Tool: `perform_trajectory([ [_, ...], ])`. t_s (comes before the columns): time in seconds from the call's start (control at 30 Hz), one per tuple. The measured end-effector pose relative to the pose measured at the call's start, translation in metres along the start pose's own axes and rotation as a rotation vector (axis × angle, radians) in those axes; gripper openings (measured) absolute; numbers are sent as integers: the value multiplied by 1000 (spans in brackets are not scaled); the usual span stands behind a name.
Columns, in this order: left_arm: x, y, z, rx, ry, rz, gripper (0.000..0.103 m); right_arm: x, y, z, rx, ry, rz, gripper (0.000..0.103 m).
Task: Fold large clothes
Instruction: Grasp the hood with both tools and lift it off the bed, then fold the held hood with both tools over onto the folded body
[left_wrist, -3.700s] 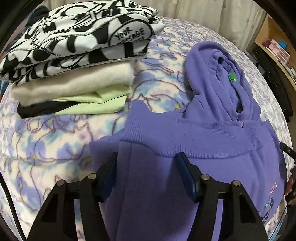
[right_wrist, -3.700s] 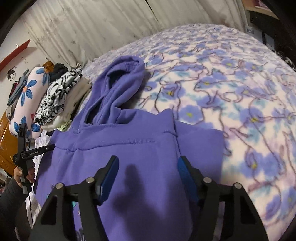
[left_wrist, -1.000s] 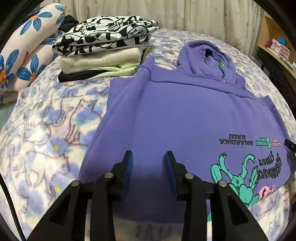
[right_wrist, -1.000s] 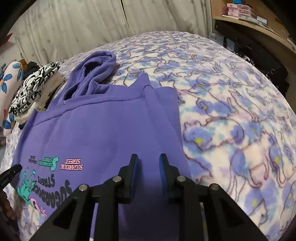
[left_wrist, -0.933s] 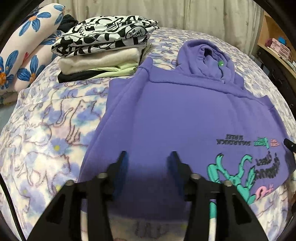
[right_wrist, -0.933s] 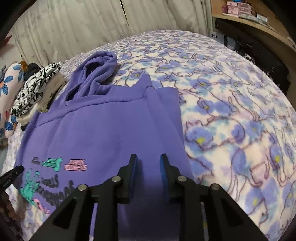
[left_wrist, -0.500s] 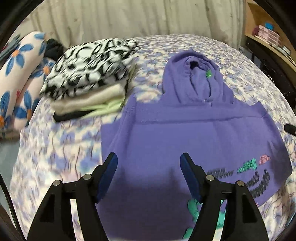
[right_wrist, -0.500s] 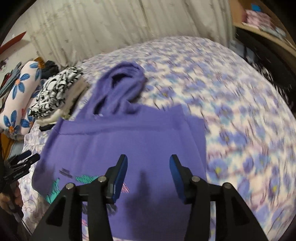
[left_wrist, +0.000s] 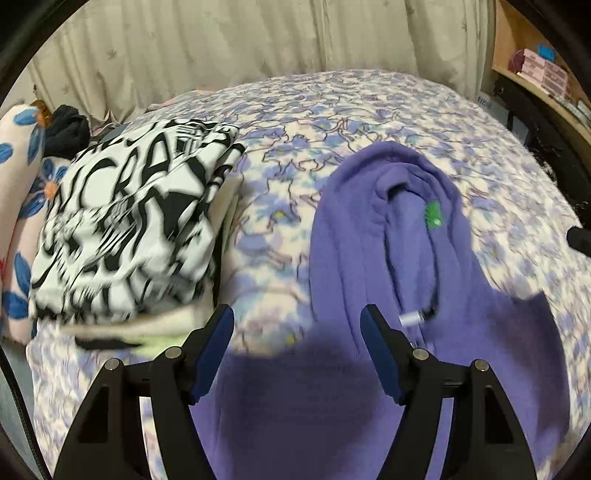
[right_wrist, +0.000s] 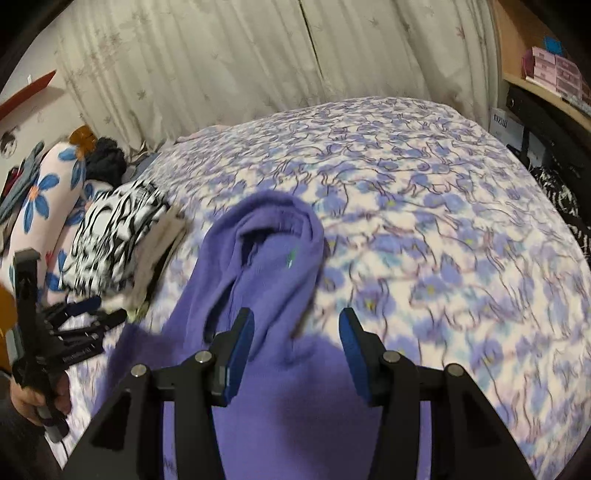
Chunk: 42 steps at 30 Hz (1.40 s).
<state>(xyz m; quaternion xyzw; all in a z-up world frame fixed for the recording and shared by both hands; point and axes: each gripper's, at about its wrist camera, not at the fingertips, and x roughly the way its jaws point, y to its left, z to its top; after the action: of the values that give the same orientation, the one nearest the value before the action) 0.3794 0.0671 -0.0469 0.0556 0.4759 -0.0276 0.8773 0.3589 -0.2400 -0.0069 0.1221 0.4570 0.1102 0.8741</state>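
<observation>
Two spread hand-held grippers, left hand-held gripper (left_wrist: 297, 319), right hand-held gripper (right_wrist: 296, 322) (both gripping nothing), above purple hoodie (left_wrist: 373, 266), folded stack (left_wrist: 129, 229) beside it

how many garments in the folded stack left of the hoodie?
4 visible: black-and-white print top, cream layer under it, then light green and black at the bottom. Blur may hide more.

Hoodie (left_wrist: 373, 236) on bed (left_wrist: 369, 110); folded stack (left_wrist: 129, 221) left.
</observation>
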Motion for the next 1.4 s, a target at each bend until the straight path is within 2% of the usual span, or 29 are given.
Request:
perform_trajectory([
  [0.13, 48, -8, 21, 15, 40, 34, 69, 46, -15, 24, 58, 26, 22, 48],
  [0.3, 109, -13, 42, -21, 87, 64, 69, 109, -39, 38, 167, 77, 62, 48],
  [0.47, 147, -14, 58, -41, 85, 81, 69, 156, -53, 48, 239, 98, 97, 48],
  [0.67, 182, -9, 67, -100, 107, 58, 69, 201, -65, 49, 264, 144, 62, 47],
  [0.73, 186, -8, 67, -110, 107, 48, 69, 208, -69, 48, 267, 152, 73, 40],
  [0.77, 188, -8, 67, -112, 109, 45, 69, 209, -68, 46, 249, 147, 64, 34],
  [0.83, 188, -11, 67, -103, 108, 36, 62, 209, -62, 45, 214, 146, 88, 15],
  [0.87, 188, -13, 67, -88, 109, 6, 47, 207, -57, 45, 191, 142, 87, 6],
  [0.9, 186, -17, 67, -72, 109, -24, 30, 206, -51, 45, 165, 132, 72, 6],
  [0.97, 186, -25, 69, -42, 113, -53, 7, 199, -42, 44, 125, 114, 65, 5],
  [1.07, 176, -39, 67, 5, 81, 19, 4, 187, -37, 45, 111, 78, 66, 5],
  [1.17, 158, -36, 67, -23, 46, 54, 3, 162, -36, 46, 104, 22, 66, 5],
  [1.4, 65, -12, 57, -45, -64, 34, 3, 82, -31, 36, 59, -95, 121, 4],
])
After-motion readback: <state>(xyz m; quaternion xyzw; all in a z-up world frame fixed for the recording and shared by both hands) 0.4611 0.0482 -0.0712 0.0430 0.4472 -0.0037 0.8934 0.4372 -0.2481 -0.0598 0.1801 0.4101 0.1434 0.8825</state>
